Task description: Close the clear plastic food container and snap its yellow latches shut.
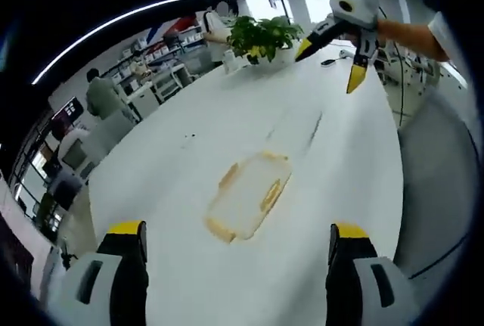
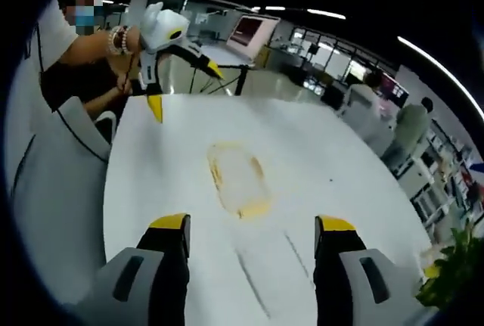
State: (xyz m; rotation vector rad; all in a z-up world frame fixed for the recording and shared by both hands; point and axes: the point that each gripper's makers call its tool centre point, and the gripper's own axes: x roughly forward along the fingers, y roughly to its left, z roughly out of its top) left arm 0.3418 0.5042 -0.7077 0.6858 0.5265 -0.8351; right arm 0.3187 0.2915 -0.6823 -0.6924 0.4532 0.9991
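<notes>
The clear plastic food container [image 1: 249, 196] lies flat on the white table [image 1: 189, 159], its yellow latches along the rim; whether its lid is pressed down I cannot tell. My left gripper [image 1: 238, 239] is held above the near table edge, jaws wide apart and empty. Across the table, high up, hangs the right gripper [image 1: 331, 61], open with yellow tips. In the right gripper view the same container [image 2: 238, 178] sits mid-table ahead of my open, empty right gripper [image 2: 252, 226], and the left gripper [image 2: 185, 84] hovers open at the far end in a person's hand.
A potted green plant [image 1: 262, 37] stands at the table's far end, also at the lower right edge of the right gripper view [image 2: 454, 269]. Office desks and a seated person [image 1: 102, 95] lie to the left. A grey chair [image 2: 53, 175] stands beside the table.
</notes>
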